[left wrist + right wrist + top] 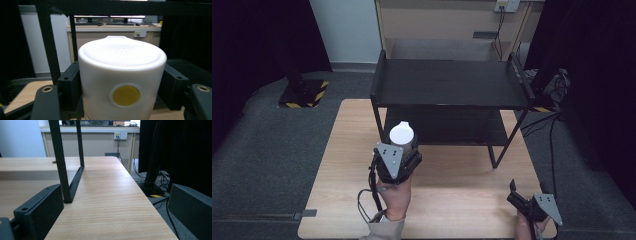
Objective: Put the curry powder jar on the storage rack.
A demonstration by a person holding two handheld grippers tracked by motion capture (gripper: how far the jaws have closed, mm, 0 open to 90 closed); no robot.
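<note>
A: Which gripper has something in it?

B: The left gripper [403,142]. Its two black jaws are clamped against the sides of a white cylindrical plastic container with a rounded white lid [402,134]. From the left gripper view the container [121,82] sits squarely between the jaws, pads pressed on either flank, and a round yellow dot shows on the wall facing the camera.

A: Where is that container over the table?

B: In the high view it is held upright above the light wooden table [457,200], just in front of the black two-tier metal rack [451,82], near the rack's front left leg. It is off the tabletop, and it is not on either shelf.

A: And the rack itself?

B: It stands on the far half of the table, top shelf and lower shelf both dark and flat.

A: What about the other hand?

B: The right gripper [526,192] rests low at the near right corner of the table, well apart from the container. In the right gripper view its jaws stand wide apart with nothing between them; beyond them runs bare wood and one black rack leg [61,162] meeting the table.
</note>
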